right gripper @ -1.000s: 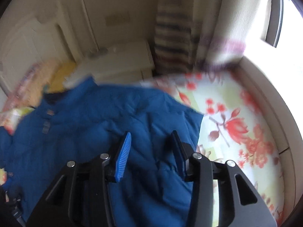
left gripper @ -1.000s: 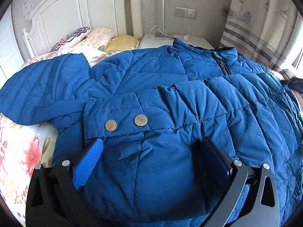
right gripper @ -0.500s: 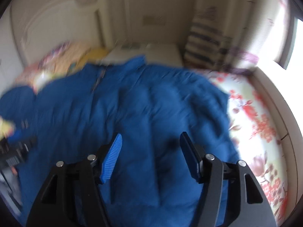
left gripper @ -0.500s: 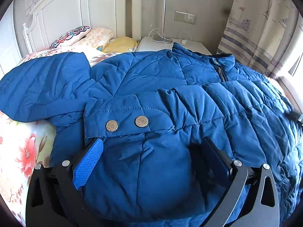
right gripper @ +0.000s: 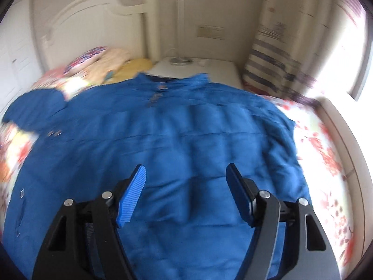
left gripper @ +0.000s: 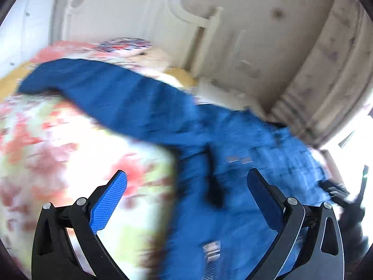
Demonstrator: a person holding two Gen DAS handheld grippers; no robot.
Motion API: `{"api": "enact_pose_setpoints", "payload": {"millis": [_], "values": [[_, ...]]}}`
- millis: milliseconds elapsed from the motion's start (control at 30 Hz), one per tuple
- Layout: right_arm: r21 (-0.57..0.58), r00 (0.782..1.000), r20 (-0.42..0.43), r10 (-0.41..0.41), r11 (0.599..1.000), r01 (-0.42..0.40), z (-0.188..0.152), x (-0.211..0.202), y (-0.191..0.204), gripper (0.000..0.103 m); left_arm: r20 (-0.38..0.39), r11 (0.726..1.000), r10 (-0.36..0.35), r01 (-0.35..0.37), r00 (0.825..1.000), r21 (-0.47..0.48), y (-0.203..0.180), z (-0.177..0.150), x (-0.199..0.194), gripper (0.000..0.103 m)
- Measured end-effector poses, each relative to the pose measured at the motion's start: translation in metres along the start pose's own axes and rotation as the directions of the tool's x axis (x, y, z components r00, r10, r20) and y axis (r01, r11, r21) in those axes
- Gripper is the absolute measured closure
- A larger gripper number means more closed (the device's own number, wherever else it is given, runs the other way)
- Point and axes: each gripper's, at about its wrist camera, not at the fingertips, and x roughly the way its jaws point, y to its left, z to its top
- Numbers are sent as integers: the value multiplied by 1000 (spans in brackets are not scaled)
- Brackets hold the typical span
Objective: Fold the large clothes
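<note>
Left claw (left gripper: 186, 193) has swung off the jacket (right gripper: 163, 144) toward its left sleeve (left gripper: 112, 93) — both claws wide open, empty. Jacket lies flat on the bed (right gripper: 326, 154); right claw (right gripper: 185, 186) hovers over its hem — sleeve fold likely next.

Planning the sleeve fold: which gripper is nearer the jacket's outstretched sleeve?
Left. The left gripper hangs at the jacket's edge with the sleeve stretching just ahead of it; the right gripper is over the jacket's middle, the sleeve far off to its left.
</note>
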Motion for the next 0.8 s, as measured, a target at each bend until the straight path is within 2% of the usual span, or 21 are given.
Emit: {"api": "enact_pose_setpoints", "payload": {"millis": [33, 67, 133, 200, 267, 333, 367, 467, 533, 633, 667, 700, 733, 767, 800], "values": [[-34, 999, 2, 32, 999, -32, -1, -2, 15, 33, -7, 999, 12, -12, 1000, -32, 14, -1, 1, 4], [-92, 997, 1, 73, 993, -73, -1, -3, 35, 33, -22, 994, 30, -32, 999, -105, 39, -3, 4, 4], [-206, 992, 10, 129, 971, -124, -2, -8, 76, 33, -39, 973, 54, -61, 998, -223, 74, -4, 6, 4], [-338, 978, -7, 209, 920, -198, -5, -7, 125, 34, -31, 948, 23, -32, 999, -317, 107, 2, 8, 4], [-421, 971, -16, 237, 880, -221, -9, -3, 159, 36, -7, 926, -5, 2, 1000, -377, 132, 17, 12, 4], [-504, 969, -24, 246, 834, -225, -11, 9, 195, 50, 29, 908, -16, 27, 999, -417, 154, 38, 15, 4], [-523, 972, -25, 232, 826, -210, -10, 19, 209, 57, 41, 897, -13, 30, 999, -442, 164, 46, 17, 4], [-476, 974, -68, 214, 851, -220, -3, 38, 217, 57, 80, 841, -8, 50, 997, -539, 203, 74, 26, 4], [-414, 964, -79, 254, 871, -264, 3, 30, 210, 57, 97, 791, -33, 86, 995, -606, 230, 86, 37, 4], [-368, 945, -31, 325, 876, -313, 7, 6, 193, 55, 162, 707, -45, 146, 986, -692, 266, 105, 49, 4], [-357, 944, -17, 331, 879, -315, 6, 0, 187, 54, 171, 689, -39, 150, 985, -709, 273, 108, 50, 4], [-336, 942, 4, 336, 888, -315, 5, -10, 176, 53, 181, 671, -34, 157, 983, -725, 279, 113, 54, 9], [-313, 943, 19, 333, 898, -311, 4, -16, 165, 53, 194, 661, -34, 168, 980, -732, 283, 116, 55, 34], [-283, 946, 34, 323, 911, -301, 2, -23, 152, 53, 197, 646, -34, 172, 980, -743, 286, 120, 60, 49], [-253, 948, 50, 314, 922, -292, 1, -28, 138, 53, 188, 638, -23, 159, 982, -753, 285, 122, 61, 77]]}}
